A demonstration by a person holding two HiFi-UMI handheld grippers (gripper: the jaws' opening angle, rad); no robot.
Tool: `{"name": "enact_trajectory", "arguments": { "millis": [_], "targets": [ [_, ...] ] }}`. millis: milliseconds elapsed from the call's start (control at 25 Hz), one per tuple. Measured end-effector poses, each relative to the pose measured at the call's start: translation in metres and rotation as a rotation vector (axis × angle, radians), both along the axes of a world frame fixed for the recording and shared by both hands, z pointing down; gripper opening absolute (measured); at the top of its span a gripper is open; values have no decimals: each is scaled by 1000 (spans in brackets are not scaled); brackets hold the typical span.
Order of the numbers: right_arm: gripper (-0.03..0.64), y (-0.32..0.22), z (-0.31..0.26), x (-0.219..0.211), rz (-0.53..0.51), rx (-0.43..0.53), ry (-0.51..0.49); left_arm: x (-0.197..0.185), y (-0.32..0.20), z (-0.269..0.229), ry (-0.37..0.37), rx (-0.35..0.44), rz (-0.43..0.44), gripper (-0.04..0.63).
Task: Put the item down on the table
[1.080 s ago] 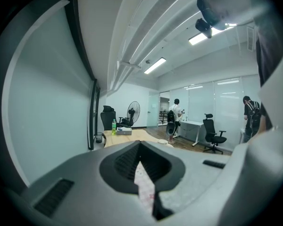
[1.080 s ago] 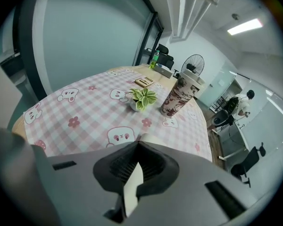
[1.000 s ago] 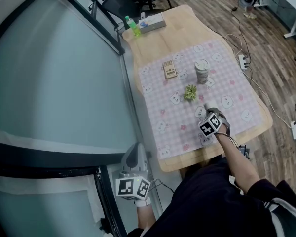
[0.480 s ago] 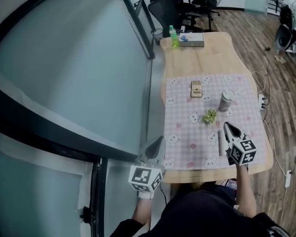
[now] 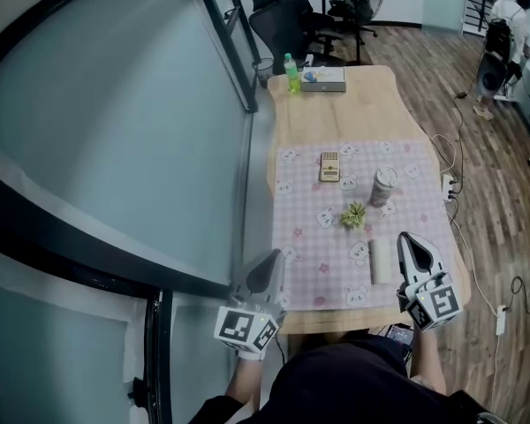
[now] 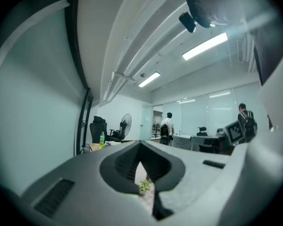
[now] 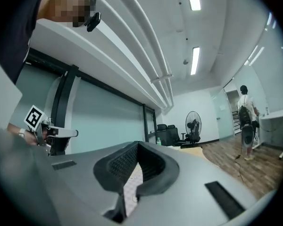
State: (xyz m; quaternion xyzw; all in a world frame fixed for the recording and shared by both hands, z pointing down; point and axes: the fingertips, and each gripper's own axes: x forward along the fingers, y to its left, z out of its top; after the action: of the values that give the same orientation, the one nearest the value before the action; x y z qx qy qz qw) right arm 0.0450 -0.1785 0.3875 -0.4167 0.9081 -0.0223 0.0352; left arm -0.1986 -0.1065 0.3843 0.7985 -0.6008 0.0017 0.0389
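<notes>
A pale flat oblong item (image 5: 382, 261) lies on the pink checked cloth (image 5: 311, 253) near the table's front edge. My right gripper (image 5: 407, 239) hovers just to the right of it, apart from it, its jaws shut with nothing between them. In the right gripper view the gripper (image 7: 132, 175) shows only a thin slit with cloth behind. My left gripper (image 5: 272, 259) hangs off the table's left edge by the glass wall, shut and holding nothing. Through the narrow gap of the left gripper (image 6: 144, 173) in its own view I see the small plant (image 6: 145, 186).
On the cloth stand a small green plant (image 5: 352, 215), a paper cup (image 5: 383, 186) and a calculator-like block (image 5: 329, 166). A green bottle (image 5: 292, 73) and a flat box (image 5: 323, 79) sit at the far end. Office chairs (image 5: 287, 20) stand behind; a person (image 5: 495, 42) is far right.
The head view has swung round to face the table squarely. My right gripper has drawn back toward the front right edge, and the pale item now lies free to its left.
</notes>
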Motion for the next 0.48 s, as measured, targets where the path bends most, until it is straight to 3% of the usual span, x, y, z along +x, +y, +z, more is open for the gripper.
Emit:
{"name": "enact_trajectory", "arguments": {
  "millis": [280, 480],
  "targets": [
    [14, -2, -14, 3, -8, 49, 37, -7, -7, -3, -80, -17, -29, 0],
    [14, -6, -18, 6, -6, 31, 23, -16, -3, -20, -133, 66, -123, -2]
  ]
}}
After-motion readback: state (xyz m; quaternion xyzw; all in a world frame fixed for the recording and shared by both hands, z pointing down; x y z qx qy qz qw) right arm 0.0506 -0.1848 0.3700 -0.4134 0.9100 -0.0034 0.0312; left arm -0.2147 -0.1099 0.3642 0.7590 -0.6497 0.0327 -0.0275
